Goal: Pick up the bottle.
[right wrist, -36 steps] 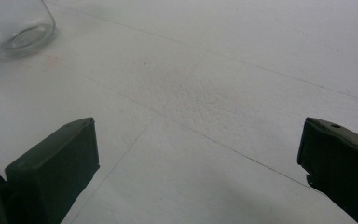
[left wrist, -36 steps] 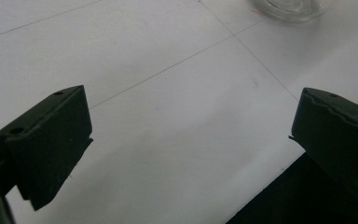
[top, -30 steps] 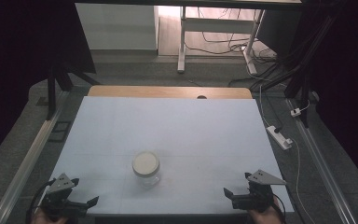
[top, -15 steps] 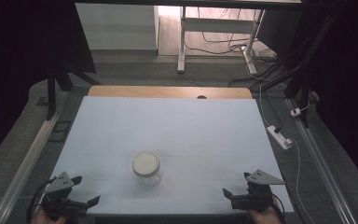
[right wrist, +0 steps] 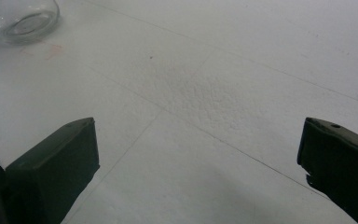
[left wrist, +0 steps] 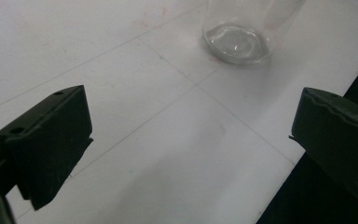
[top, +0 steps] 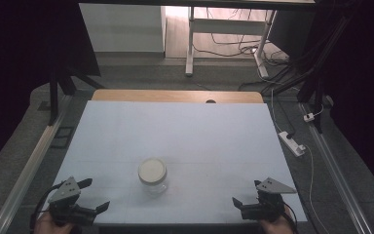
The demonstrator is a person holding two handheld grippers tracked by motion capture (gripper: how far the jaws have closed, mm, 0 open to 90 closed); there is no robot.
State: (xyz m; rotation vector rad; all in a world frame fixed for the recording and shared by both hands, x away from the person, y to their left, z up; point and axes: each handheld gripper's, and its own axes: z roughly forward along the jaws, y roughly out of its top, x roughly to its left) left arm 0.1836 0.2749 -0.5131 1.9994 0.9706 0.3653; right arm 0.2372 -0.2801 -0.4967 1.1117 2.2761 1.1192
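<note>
A clear glass jar (top: 152, 176) with a pale lid stands upright on the white table sheet (top: 175, 131), near the front and a little left of centre. My left gripper (top: 96, 194) rests at the front left corner, open, with nothing between its jaws. In the left gripper view, the jar's glass base (left wrist: 237, 37) lies ahead of the left gripper (left wrist: 191, 135), towards the right. My right gripper (top: 246, 193) sits at the front right corner, also open and holding nothing. The right gripper view has the jar (right wrist: 21, 18) far off at the upper left of the right gripper (right wrist: 196, 158).
A strip of bare wood (top: 175, 96) runs along the table's far edge. On the floor to the right lies a white power strip (top: 292, 143) with a cable. Metal rails flank both sides of the table. The sheet's front edge (left wrist: 279, 186) is close to my left gripper.
</note>
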